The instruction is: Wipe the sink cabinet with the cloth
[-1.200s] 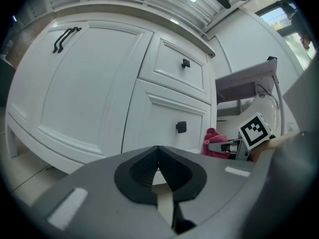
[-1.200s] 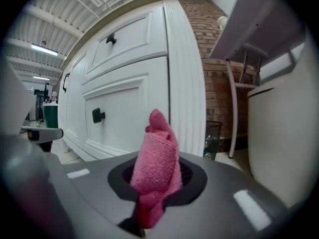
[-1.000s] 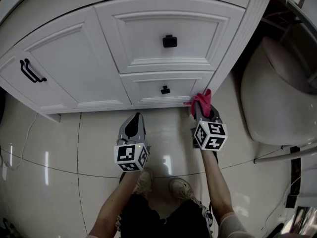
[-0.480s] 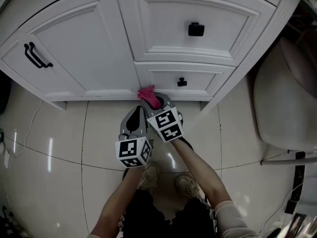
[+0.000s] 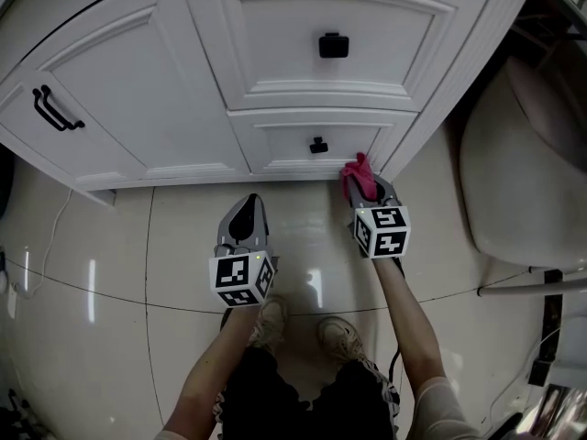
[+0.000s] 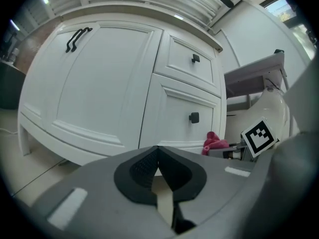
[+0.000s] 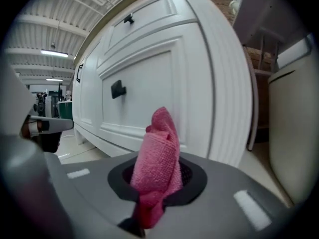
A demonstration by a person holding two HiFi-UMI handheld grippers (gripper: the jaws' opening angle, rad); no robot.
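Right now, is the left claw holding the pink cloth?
No, the pink cloth is clamped in the right claw, while the left claw is closed on nothing.

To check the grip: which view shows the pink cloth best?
The right gripper view: the cloth fills the middle, pinched between the jaws. The head view shows only a small tuft by the cabinet; the left gripper view, a distant patch.
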